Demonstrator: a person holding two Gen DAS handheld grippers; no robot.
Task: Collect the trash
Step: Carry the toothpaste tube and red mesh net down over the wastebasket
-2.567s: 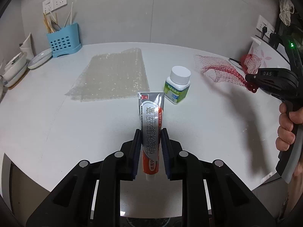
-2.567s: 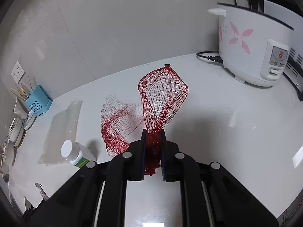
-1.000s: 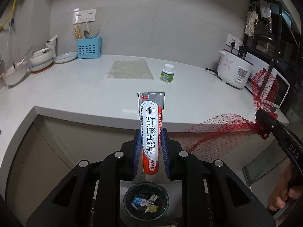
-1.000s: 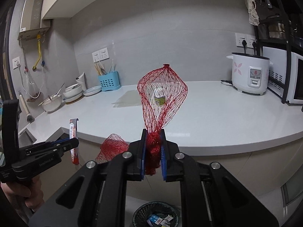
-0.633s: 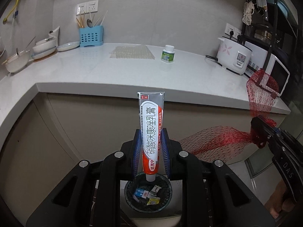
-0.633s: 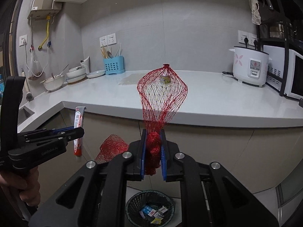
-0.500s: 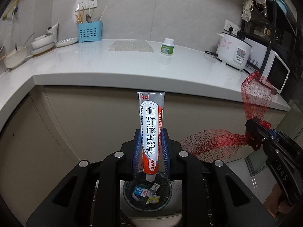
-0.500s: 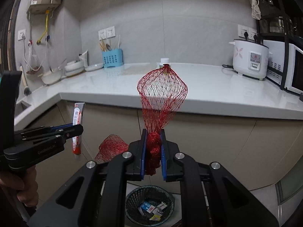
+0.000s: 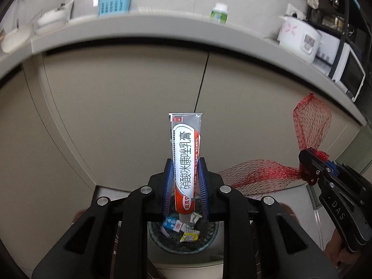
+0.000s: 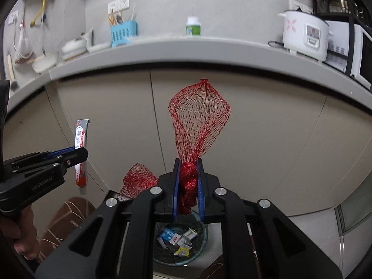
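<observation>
My left gripper [image 9: 184,174] is shut on a red and silver ointment tube [image 9: 185,148], held upright with its cap down. The tube also shows in the right wrist view [image 10: 80,148], in the left gripper [image 10: 79,154]. My right gripper [image 10: 188,174] is shut on a bunched red mesh net bag [image 10: 200,121]; one end stands up, the other hangs to the left. The net [image 9: 310,127] and right gripper [image 9: 310,167] show at the right in the left wrist view. A round trash bin [image 9: 207,244] with several scraps sits on the floor below both grippers; it also shows in the right wrist view [image 10: 202,248].
Beige cabinet doors [image 9: 116,116] stand right ahead under the grey counter edge [image 10: 209,48]. On the counter are a white pill bottle [image 10: 193,26], a blue utensil holder [image 10: 123,33], bowls and a rice cooker [image 10: 304,36]. A brown mat [image 10: 67,218] lies on the floor at the left.
Both grippers have moved back off the counter and down to below counter height, above the trash bin. Each still holds its item.
</observation>
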